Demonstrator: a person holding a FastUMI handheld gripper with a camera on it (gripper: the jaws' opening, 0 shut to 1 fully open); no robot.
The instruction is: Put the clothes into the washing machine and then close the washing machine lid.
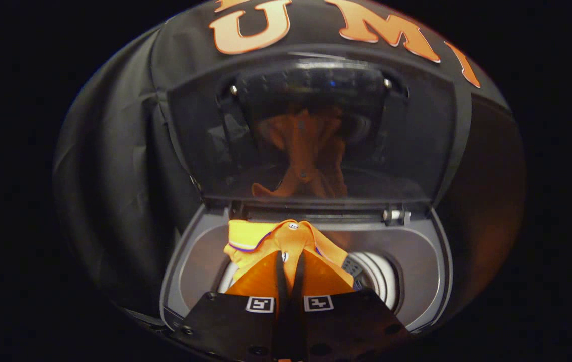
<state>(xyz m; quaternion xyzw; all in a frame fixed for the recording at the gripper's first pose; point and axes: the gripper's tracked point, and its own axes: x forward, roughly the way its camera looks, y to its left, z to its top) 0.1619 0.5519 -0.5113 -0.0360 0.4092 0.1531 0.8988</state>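
Observation:
A small top-loading washing machine [419,261] stands below me, its grey top deck around a round white drum opening [379,274]. Its dark see-through lid [311,141] stands raised upright behind the opening and mirrors the garment. An orange and yellow garment [265,241] with a purple-trimmed collar hangs from my gripper [290,261] over the drum mouth. The two fingers are nearly together, pinching a fold of the cloth between them. Most of the drum's inside is hidden by the garment and the fingers.
Black cloth wall [114,166] surrounds the machine on the left and behind. A hinge fitting [396,216] sits at the lid's base on the right. The drum's right side shows white ribbed wall beside the garment.

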